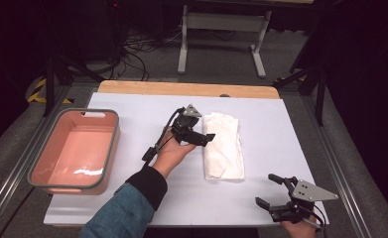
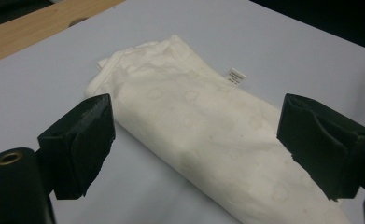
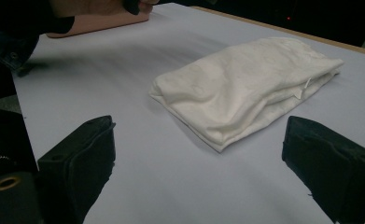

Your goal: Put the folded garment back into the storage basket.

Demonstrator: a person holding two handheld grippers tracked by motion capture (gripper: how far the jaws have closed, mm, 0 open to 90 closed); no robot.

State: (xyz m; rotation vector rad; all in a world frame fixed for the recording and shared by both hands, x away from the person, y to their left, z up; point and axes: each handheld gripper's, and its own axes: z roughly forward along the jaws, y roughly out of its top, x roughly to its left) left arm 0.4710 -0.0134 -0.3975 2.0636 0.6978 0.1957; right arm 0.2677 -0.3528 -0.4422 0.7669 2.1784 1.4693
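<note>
White folded cloth (image 1: 224,145) lies on the table (image 1: 132,114); my left gripper (image 1: 209,138) hovers beside it, jaws spread. My right gripper (image 1: 267,191) rests apart, jaws spread.

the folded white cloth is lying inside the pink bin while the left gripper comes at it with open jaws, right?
Not quite. The folded white cloth lies on the white table top, apart from the pink bin, which sits at the table's left. The high view shows this. The rest holds: the left gripper is at the cloth's edge with open jaws.
</note>
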